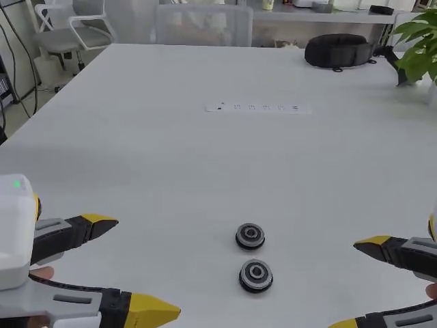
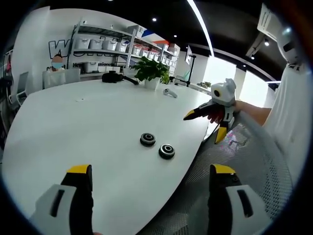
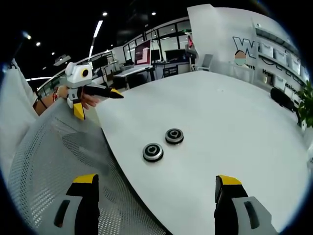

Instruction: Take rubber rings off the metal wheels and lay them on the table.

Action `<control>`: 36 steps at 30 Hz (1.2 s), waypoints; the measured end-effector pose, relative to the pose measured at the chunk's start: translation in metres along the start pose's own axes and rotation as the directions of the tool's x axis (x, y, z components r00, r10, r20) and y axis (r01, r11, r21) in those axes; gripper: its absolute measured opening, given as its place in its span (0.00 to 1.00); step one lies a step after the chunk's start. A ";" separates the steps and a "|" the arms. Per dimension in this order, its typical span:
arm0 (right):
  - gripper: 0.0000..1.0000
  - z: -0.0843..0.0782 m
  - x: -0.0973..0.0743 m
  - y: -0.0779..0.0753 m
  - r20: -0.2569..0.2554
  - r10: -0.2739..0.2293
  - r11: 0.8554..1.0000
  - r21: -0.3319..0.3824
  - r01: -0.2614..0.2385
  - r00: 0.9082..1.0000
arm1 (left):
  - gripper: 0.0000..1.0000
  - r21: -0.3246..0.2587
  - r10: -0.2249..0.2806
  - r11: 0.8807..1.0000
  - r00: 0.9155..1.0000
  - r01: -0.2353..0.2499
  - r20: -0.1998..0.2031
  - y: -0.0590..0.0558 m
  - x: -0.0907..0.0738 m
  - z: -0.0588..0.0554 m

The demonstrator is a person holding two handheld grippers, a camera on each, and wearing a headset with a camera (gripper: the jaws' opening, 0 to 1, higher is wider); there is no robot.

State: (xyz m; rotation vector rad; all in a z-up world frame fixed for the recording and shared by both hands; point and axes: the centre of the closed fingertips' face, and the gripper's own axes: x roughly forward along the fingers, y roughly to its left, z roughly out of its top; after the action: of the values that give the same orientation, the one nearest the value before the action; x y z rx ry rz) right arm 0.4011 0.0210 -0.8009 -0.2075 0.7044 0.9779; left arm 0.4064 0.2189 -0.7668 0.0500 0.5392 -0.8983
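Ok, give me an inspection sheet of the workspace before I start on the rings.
Surface: white table, no marks seen.
Job's things: far wheel and near wheel close together near the front edge, not touching; dark rings on both.
Clutter: socket strip mid-table; black bag and plant far right.
Grippers: left gripper and right gripper open, empty, either side of the wheels.
Cables: nothing seen on the table.
Surroundings: chair beyond the table; shelves.

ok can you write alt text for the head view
Two rubber-ringed metal wheels, a far wheel and a near wheel, sit apart on a white table. The left gripper and right gripper, both open with yellow tips, flank them without touching. A black bag and plant sit at the far edge.
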 end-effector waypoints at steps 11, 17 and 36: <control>0.93 0.013 -0.005 0.002 0.062 0.012 1.000 0.023 -0.013 0.998 | 0.98 0.010 -0.030 0.999 1.000 0.030 0.007 -0.006 0.000 0.004; 0.92 0.017 -0.006 0.001 0.075 0.013 0.999 0.039 -0.016 0.997 | 0.97 0.067 -0.016 0.998 0.999 0.019 -0.041 -0.004 0.000 0.002; 0.89 0.040 -0.023 -0.014 0.115 -0.026 1.000 0.014 0.025 0.993 | 0.94 0.118 -0.023 0.993 0.999 0.026 -0.028 0.000 -0.007 0.026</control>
State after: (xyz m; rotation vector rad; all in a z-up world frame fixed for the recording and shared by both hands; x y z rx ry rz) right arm 0.4226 0.0156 -0.7586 -0.1477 0.6008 0.9532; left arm 0.4136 0.2174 -0.7409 0.1638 0.5117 -0.9544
